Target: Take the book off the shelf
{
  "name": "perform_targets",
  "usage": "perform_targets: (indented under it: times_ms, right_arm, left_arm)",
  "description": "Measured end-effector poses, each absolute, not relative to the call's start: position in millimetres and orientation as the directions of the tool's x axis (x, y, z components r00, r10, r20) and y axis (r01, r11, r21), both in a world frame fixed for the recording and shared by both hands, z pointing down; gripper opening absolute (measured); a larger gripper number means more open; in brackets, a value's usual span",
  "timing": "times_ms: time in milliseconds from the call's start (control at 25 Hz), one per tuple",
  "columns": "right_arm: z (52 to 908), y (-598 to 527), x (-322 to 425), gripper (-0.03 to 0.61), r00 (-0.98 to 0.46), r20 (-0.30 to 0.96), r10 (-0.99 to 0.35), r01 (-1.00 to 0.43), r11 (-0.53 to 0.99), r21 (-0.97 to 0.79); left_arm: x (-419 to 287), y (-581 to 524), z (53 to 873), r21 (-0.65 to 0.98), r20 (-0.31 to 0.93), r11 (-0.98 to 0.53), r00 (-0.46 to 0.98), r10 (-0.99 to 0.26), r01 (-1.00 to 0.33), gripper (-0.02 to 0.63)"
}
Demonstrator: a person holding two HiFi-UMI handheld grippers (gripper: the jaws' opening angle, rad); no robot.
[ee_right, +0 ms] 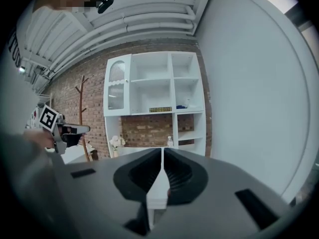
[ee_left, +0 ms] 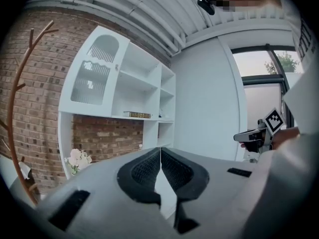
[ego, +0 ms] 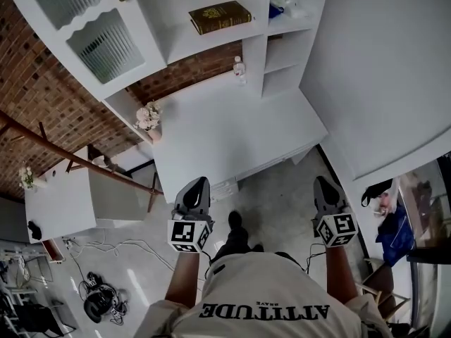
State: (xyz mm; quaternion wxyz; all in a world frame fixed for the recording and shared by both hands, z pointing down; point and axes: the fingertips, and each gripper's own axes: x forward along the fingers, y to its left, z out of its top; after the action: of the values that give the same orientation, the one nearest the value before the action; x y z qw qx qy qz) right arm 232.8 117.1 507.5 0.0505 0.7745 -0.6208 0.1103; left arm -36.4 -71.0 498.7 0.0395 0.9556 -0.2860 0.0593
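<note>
Nearest, the left gripper and right gripper hang clenched and empty above bare floor, short of the front edge of the white desk. Beyond its open top, the book lies flat on the shelf, well apart from both.

**Mia:** How many books are on the shelf?

**Tom:** Just one book.

**Mia:** And bottles?

**Tom:** One little bottle, at the back edge of the big desk.

**Mia:** Flowers?

**Tom:** Two bunches. The first bunch is at the big desk's left corner. The second bunch is at the left edge of the small desk.

**Mia:** So two desks?

**Tom:** Yes, two.

**Mia:** Grippers?

**Tom:** Two as well: the left gripper and the right gripper.

**Mia:** Anything else?

**Tom:** One blue thing in the shelf, in the box right of the book. And one wooden coat stand.
</note>
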Motion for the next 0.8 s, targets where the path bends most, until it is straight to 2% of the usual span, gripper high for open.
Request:
perform_targets:
  times_ms: [440, 800]
  right_arm:
    - [517.2, 27.9, 237.5, 0.031, 0.214, 0.283, -0.935, -0.969, -0.241, -0.062]
    - [513.5, -25.0, 238.0, 0.031, 0.246, 0.300, -0.922, -0.964, -0.265, -0.023]
  left_arm:
    - [-15.2, -162.5, 508.4, 0.045, 0.183, -0.860, 0.850, -0.494, -0.509, 0.026]
    - [-1.4, -227.6, 511.9, 0.057, 0.163, -0.879, 0.873, -0.460, -0.473, 0.026]
